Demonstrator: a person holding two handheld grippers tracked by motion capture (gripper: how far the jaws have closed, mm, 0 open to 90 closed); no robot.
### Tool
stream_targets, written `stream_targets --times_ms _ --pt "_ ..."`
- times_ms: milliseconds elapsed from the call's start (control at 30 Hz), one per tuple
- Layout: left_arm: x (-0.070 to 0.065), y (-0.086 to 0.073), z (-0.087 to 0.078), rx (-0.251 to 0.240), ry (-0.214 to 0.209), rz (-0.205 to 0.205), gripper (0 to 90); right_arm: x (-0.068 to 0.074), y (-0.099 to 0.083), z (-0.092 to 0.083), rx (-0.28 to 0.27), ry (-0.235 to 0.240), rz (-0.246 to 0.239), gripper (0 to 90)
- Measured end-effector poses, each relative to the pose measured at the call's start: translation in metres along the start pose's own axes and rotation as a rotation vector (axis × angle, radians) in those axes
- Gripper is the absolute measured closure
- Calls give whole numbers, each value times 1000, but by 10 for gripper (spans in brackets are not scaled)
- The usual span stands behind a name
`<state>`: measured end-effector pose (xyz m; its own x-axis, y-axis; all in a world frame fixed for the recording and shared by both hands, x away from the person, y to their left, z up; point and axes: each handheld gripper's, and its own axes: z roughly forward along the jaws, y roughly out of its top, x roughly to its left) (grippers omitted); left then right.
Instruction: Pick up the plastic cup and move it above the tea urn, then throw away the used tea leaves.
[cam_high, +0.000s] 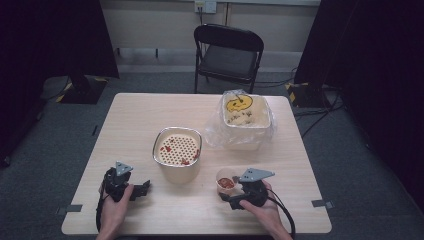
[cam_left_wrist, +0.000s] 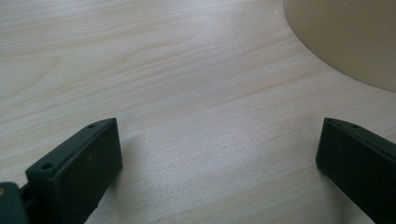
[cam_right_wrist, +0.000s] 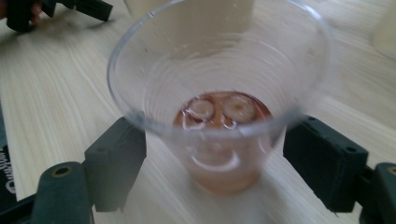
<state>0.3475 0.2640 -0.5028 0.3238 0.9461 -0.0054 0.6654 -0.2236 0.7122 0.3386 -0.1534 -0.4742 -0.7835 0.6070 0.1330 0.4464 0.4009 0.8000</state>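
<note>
- My right gripper (cam_high: 233, 196) sits at the near right of the worktop (cam_high: 150, 115), with the clear plastic cup (cam_right_wrist: 219, 102) standing upright between its jaws. The right gripper view is blurred; the jaws flank the cup's lower wall, the left one close to touching, but I cannot tell whether they are pressing it or only bracketing it.
- The cup holds a little reddish liquid with two pale round slices at the bottom. Its long axis is vertical, rim up.
- I judge the coming move hangs on the beige perforated strainer pot (cam_high: 177, 152), which lies just ahead and to the left of the cup. The right hand (cam_high: 265, 210) is much the nearer one to the cup.
- That hand comes in low from the near edge, the gripper aimed forward and to the left.
- My left gripper (cam_high: 141, 188) rests at the near left, jaws spread wide over bare wood and holding nothing; the pot's wall is just beyond it, to its right.
- Farther back, a bag-lined bin (cam_high: 246, 120) stands apart from both.
</note>
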Motion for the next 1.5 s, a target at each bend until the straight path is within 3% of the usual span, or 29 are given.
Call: stream_targets --times_ms 333,467,800,933,1133,1300,1500 --pt "0 0 0 0 0 0 0 1 5 16 6 -21 -20 318" --pt "0 0 0 0 0 0 0 1 4 19 18 -37 -55 358" --pt "0 0 0 0 0 0 0 0 5 18 14 -44 -82 434" --pt "0 0 0 0 0 0 0 0 8 16 2 -35 -68 438" --pt "0 0 0 0 0 -1 0 -4 17 6 -18 -73 -48 437" --pt "0 0 0 0 0 0 0 -8 24 3 -23 -71 -31 438" --pt "0 0 0 0 0 -1 0 -11 31 -2 -33 -101 -12 441"
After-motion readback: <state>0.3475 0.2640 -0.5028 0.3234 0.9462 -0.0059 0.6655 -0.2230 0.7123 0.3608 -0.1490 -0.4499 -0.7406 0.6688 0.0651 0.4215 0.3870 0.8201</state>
